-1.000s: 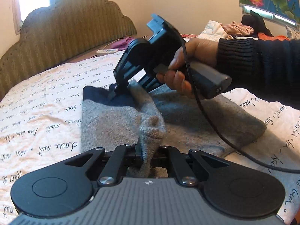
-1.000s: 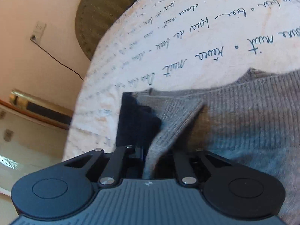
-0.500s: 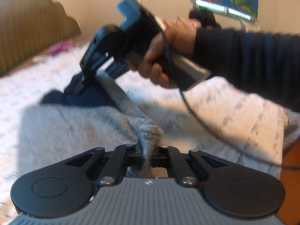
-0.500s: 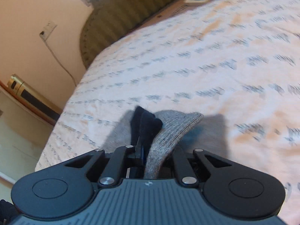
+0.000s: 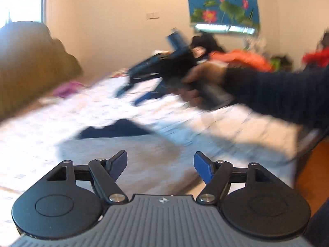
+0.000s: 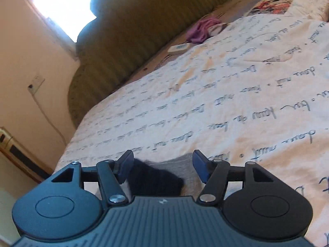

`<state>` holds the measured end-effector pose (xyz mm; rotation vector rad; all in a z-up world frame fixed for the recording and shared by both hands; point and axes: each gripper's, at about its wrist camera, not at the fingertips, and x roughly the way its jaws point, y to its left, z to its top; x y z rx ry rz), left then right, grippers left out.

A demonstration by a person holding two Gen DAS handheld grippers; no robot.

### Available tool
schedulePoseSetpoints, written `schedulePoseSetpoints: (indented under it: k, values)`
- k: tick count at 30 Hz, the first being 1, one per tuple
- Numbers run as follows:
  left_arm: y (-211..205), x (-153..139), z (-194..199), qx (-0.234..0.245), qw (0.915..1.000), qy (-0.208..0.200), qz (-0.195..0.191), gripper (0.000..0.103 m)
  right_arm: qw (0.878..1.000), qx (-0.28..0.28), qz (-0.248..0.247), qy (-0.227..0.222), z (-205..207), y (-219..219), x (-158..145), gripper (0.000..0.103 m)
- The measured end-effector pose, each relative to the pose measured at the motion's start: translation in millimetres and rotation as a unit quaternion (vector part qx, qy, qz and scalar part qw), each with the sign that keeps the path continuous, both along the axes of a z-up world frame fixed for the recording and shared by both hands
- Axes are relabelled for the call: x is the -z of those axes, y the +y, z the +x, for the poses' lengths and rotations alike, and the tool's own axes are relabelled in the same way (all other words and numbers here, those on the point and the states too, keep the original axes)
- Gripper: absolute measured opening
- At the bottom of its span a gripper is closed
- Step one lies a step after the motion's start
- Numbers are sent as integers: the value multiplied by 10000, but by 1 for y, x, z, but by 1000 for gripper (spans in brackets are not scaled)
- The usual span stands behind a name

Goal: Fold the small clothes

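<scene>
Both sets of jaws are opening with nothing between them — left gripper (image 5: 160, 161) and right gripper (image 6: 162, 162) clear of the grey garment (image 5: 127, 154) lying flat on the bed (image 6: 226, 103) — but 1 low-swinging finger could snag and undo the fold.

A padded olive headboard (image 6: 127, 47) stands at eleven o'clock; purple cloth (image 6: 200, 30) and a white remote (image 6: 178, 48) lie at twelve; script-printed bedspread (image 6: 236, 94) fills the centre.
</scene>
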<state>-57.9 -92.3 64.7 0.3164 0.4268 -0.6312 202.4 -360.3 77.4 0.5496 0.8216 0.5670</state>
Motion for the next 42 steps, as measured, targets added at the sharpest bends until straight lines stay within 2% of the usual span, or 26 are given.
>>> schedulePoseSetpoints:
  k: [4,7,9,11,12,14,15,16,20,22,23,24,26,27,29,30,31,32,33,34,35,36,38,39,40,42]
  values:
    - [14,23,5,-289,9962,47,824,73,9975,-335,-567,248,-13,30,17,63]
    - [20,37,11,-550,9919,-76,1139,73,9961,-204,-707,479,-10,36,31,59]
    - [25,39,14,-707,9920,-121,1036,73,9965,-153,-671,467,-11,36,33,58]
    - [22,39,19,-794,9923,-55,950,71,9965,-153,-719,405,-7,40,33,52]
    - [21,41,21,-797,9925,-17,923,64,9961,-162,-767,412,-5,40,34,47]
    - [20,46,22,-932,9911,4,952,52,9954,-185,-829,439,-1,41,35,30]
    - [17,49,22,-1045,9896,23,993,40,9947,-230,-871,497,0,40,38,10]
    - [17,52,26,-1153,9881,82,1019,34,9943,-238,-883,553,2,41,42,6]
    - [22,43,27,-1272,9871,204,952,24,9917,-164,-1210,393,-2,43,36,5]
    - [21,49,30,-1254,9863,370,1007,20,9917,-57,-1235,362,-1,37,34,5]
    - [22,56,32,-1286,9857,478,979,20,9914,-17,-1215,486,2,34,41,5]
    - [22,59,33,-1326,9860,422,919,19,9915,-40,-1143,620,3,33,50,4]
    - [20,56,32,-1331,9857,420,943,19,9942,50,-859,648,0,29,54,4]
    - [23,53,31,-1289,9868,470,862,20,9949,129,-725,688,-2,26,51,6]
    - [35,44,27,-1046,9906,680,561,30,9959,178,-406,793,-6,17,45,12]
    - [44,38,25,-868,9921,837,346,36,9964,211,-289,766,-10,11,40,20]
    - [55,32,24,-748,9924,969,117,47,9971,273,-179,687,-14,5,35,34]
    - [65,26,25,-669,9914,1116,-133,52,9976,350,-80,587,-19,-2,31,43]
    - [77,19,28,-602,9890,1283,-424,61,9979,432,-5,491,-22,-8,28,65]
    - [86,13,30,-618,9865,1367,-664,66,9979,478,25,430,-25,-14,27,74]
    - [94,8,37,-708,9839,1383,-886,67,9978,499,38,430,-25,-19,28,74]
    - [102,4,46,-845,9806,1381,-1107,67,9972,533,99,505,-23,-23,31,74]
    - [117,-1,75,-1245,9655,1521,-1710,69,9953,566,338,705,-15,-29,39,74]
    - [126,0,93,-1361,9483,1824,-2213,73,9942,532,486,795,-12,-30,44,74]
    - [133,8,114,-1398,9260,2245,-2693,78,9929,485,603,902,-7,-26,50,74]
    - [137,30,147,-1630,8745,3028,-3421,78,9900,359,682,1183,0,-19,64,74]
